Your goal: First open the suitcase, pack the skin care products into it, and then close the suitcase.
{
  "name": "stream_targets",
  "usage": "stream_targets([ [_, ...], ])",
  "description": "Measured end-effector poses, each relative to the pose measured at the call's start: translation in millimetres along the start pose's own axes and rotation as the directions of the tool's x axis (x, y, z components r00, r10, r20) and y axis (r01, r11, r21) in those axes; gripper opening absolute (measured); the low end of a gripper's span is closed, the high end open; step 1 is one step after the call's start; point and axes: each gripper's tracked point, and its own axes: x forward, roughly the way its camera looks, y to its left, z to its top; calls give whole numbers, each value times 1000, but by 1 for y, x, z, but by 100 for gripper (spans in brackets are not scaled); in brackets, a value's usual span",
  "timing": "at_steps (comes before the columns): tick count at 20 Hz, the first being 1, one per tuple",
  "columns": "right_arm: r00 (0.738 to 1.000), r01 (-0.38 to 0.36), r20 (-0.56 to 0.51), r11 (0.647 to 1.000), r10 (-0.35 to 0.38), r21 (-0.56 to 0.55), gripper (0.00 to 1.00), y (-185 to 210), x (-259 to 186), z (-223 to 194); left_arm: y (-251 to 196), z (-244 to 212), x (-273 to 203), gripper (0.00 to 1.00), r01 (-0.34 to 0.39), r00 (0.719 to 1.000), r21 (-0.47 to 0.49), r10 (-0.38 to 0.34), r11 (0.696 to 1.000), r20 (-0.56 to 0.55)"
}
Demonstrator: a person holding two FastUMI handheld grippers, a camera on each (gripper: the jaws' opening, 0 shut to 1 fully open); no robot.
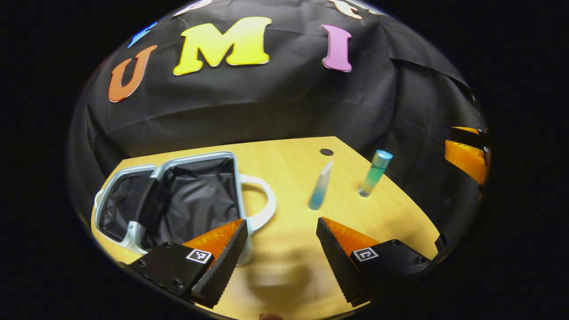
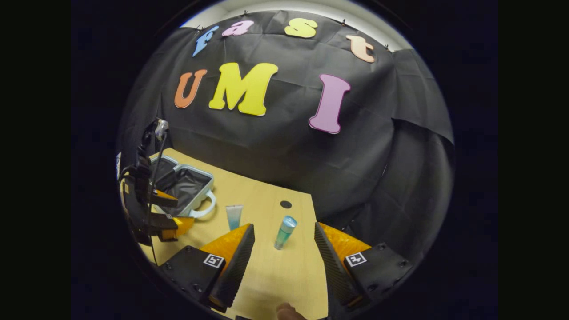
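The suitcase [image 1: 178, 200] lies open on the wooden worktop [image 1: 289, 178], its dark lining exposed and its pale looped handle [image 1: 260, 202] facing the two skin care items. In the left gripper view, the left gripper [image 1: 281, 242] hovers above the worktop just beside the suitcase handle, jaws spread wide with nothing between them. A clear-and-blue tube [image 1: 321, 186] stands near the suitcase, on the handle side, and a teal bottle [image 1: 374, 173] with a lighter cap stands farther from the suitcase, beyond the tube; the two are apart from each other. A small dark round hole [image 1: 326, 152] marks the worktop behind the tube. In the right gripper view, the right gripper [image 2: 284, 249] hangs over the worktop with its jaws open and empty, the bottle [image 2: 284, 232] standing upright ahead between its fingers but untouched. The tube [image 2: 234, 216] stands between bottle and suitcase [image 2: 184, 184], and the left gripper [image 2: 175, 209] shows beside the suitcase handle.
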Motion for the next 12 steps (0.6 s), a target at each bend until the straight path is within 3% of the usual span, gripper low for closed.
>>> stream_targets([
  [4, 999, -1, -44, 1000, 1, 3, 80, -30, 11, -22, -40, -9, 50, 99, 17, 999, -4, -17, 1000, -34],
  [12, 990, -18, -140, 1000, 17, 0, 80, -69, 38, -71, -35, -19, 131, 99, -104, 992, -15, 102, 995, -72],
])
